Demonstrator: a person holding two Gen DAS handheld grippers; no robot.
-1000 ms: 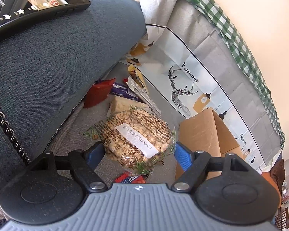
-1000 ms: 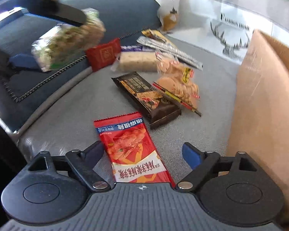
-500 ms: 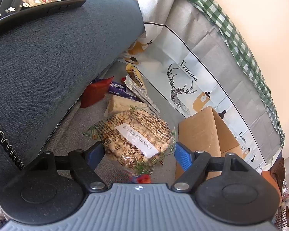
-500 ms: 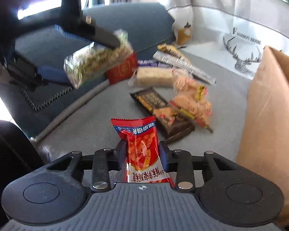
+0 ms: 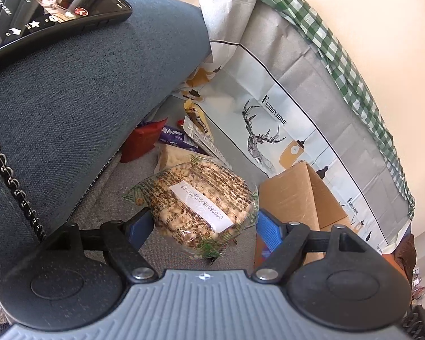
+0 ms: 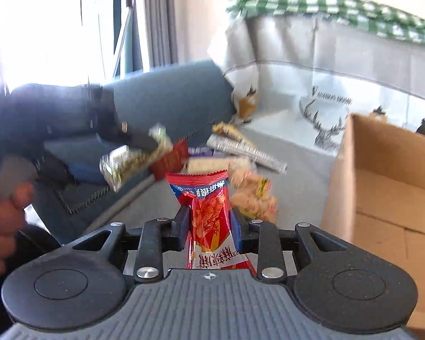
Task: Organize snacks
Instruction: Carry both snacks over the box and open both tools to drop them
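A: The right tool [image 6: 209,223] has its jaws closing on a red snack packet [image 6: 209,212], which sits between them with the pads against its sides; the packet stands upright, glossy red with white printed characters and a crimped top edge, lifted off the sofa seat [image 6: 303,181].

B: And the left tool [image 5: 201,223]?

A: It is spread wide around a clear bag of puffed-grain snack [image 5: 198,198], pale kernels with a white label strip and green leaf print. The blue pads sit against the bag's two ends, and the bag hangs above the seat. The right view shows it blurred, with a hand [image 6: 2,215] on the handle at the left edge.

B: What lies beyond?

A: On the seat behind the red packet there is a bag of golden crisps [image 6: 252,195], then a pale bar [image 5: 178,155], a red pouch [image 5: 144,138] against the sofa's arm, a purple wrapper [image 5: 175,137] and long striped packets [image 5: 204,138] near the back edge of the seat.

B: Any container?

A: A cardboard box [image 6: 388,187] stands open at the right side of the seat; the part of its inside that shows is bare. Behind it a printed deer cover [image 5: 269,130] hangs over the back, with green checked cloth [image 5: 340,51] on top. A phone [image 5: 51,19] rests on the arm.
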